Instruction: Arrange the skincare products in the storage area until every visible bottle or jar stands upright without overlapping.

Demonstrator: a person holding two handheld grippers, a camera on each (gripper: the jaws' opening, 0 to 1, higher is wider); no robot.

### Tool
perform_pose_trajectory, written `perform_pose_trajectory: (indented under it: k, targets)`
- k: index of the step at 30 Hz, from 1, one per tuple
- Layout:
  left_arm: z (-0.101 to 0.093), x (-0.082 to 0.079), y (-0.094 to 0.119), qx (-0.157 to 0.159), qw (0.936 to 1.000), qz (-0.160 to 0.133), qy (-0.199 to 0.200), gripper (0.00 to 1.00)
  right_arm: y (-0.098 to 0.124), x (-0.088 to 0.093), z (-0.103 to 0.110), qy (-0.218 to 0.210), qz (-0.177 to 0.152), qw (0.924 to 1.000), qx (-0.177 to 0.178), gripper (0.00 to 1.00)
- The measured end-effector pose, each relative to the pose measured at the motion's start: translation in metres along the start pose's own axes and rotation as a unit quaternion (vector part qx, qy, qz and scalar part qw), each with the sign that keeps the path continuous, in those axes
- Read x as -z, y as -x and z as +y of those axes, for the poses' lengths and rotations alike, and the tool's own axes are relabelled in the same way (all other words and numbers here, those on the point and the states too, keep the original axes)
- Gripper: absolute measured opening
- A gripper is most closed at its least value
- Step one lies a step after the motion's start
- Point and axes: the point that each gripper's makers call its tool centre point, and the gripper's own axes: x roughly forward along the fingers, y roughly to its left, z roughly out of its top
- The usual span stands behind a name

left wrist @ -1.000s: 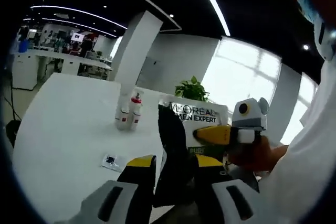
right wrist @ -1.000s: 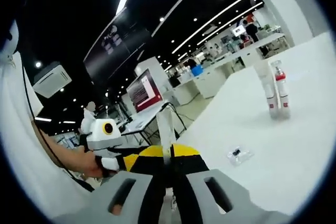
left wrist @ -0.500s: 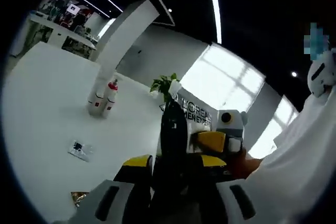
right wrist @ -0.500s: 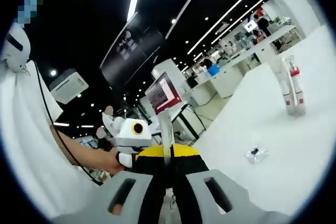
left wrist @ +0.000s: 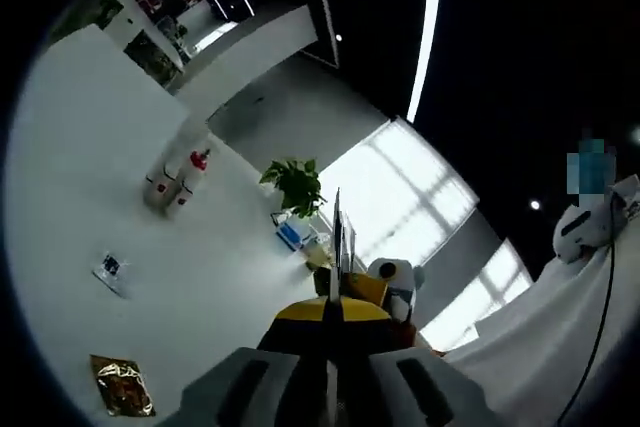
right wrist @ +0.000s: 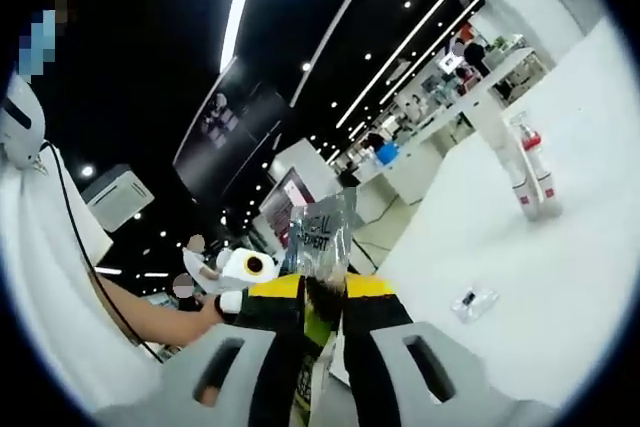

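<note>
**Pouch lifted, seen edge-on**

On the white table (left wrist: 60, 147) we noted two upright bottles (left wrist: 172, 185), a gold wrapper (left wrist: 122, 387) nearer. Left tool (left wrist: 330, 319) and right tool (right wrist: 322, 292) both pinched the silver pouch (right wrist: 325, 237), turned edge-on since a second earlier. It was held off the table, not yet placed.

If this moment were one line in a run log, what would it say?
left tongs: shut on thin pack | right tongs: shut on same pack | two bottles: upright on white table | small sachet: lying flat
</note>
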Motion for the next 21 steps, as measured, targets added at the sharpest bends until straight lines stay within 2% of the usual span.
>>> perform_pose_trajectory:
  k: [4,8,10,12,13,14,15,16,17,19,21]
  targets:
    - [-0.003,-0.009,0.000,0.011,0.9995,-0.023,0.019,0.01,0.000,0.003,0.002,-0.008,0.009,0.9999,-0.011,0.13]
    - [-0.003,-0.008,-0.001,0.010,0.9993,-0.018,0.033,0.01,0.000,0.002,0.005,-0.008,0.009,0.9998,-0.018,0.06]
    - [0.000,-0.007,0.000,0.002,0.9997,-0.014,0.022,0.01,0.001,0.005,0.010,-0.035,0.017,0.9987,-0.033,0.03]
    - [-0.004,-0.007,-0.001,0.012,0.9994,-0.016,0.027,0.02,0.002,0.000,0.014,-0.056,0.008,0.9970,-0.053,0.00]
    - [-0.011,-0.007,-0.002,0.032,0.9983,-0.017,0.046,0.03,0.003,-0.001,0.014,-0.059,0.006,0.9966,-0.058,0.00]
    - [-0.009,-0.007,-0.003,0.028,0.9986,-0.015,0.042,0.05,0.005,-0.003,0.019,-0.079,0.004,0.9939,-0.076,0.00]
    - [-0.011,-0.006,-0.005,0.029,0.9987,-0.012,0.039,0.05,0.005,-0.003,0.018,-0.078,0.004,0.9940,-0.076,0.00]
    - [-0.012,-0.003,-0.006,0.033,0.9988,-0.003,0.036,0.07,0.005,-0.003,0.018,-0.082,0.005,0.9937,-0.076,0.00]
    - [-0.012,0.006,-0.005,0.030,0.9988,0.026,0.027,0.10,0.004,-0.003,0.020,-0.087,0.005,0.9930,-0.080,0.00]
    - [-0.011,0.016,-0.006,0.025,0.9981,0.056,0.010,0.11,0.003,-0.002,0.023,-0.087,0.005,0.9924,-0.087,0.00]
    - [-0.013,0.022,-0.008,0.030,0.9971,0.068,0.014,0.09,0.002,0.000,0.025,-0.089,0.010,0.9919,-0.089,0.00]
